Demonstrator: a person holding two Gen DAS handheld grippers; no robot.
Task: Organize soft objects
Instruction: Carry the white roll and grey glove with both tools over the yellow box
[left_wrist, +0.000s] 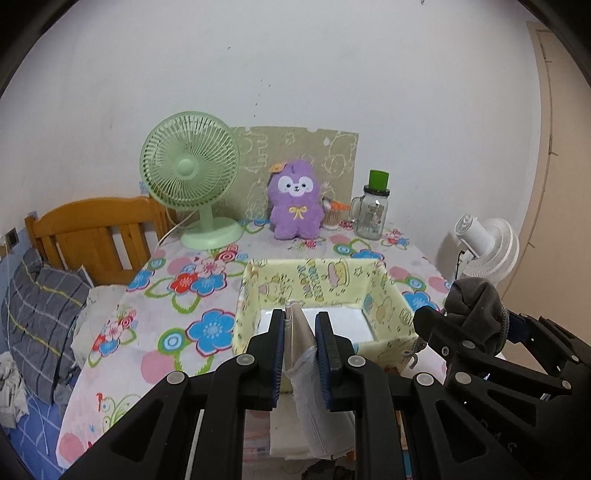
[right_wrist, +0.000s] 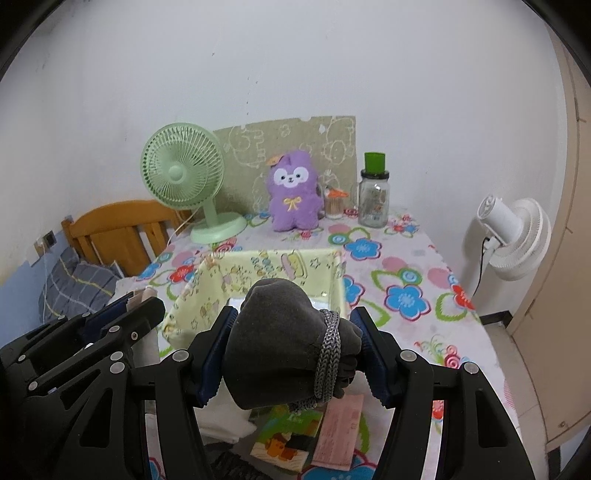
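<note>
Soft things are both held up at the bin's (left_wrist: 373, 295) six o'clock edge (likely for dropping in): right gripper (right_wrist: 295, 347) fingers clamp a grey bundle (right_wrist: 280, 339), left gripper (left_wrist: 300, 350) fingers pinch a thin packet (left_wrist: 301, 343).

A matt, fuzzy grey cloth bundle (right_wrist: 280, 339) is showing a rough knitted cord — the yellow box (left_wrist: 317, 280) is looking like soft printed fabric.

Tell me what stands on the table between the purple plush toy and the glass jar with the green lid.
A small clear container of toothpicks with an orange bit on top stands between the purple plush toy and the glass jar. The right wrist view shows it best.
</note>
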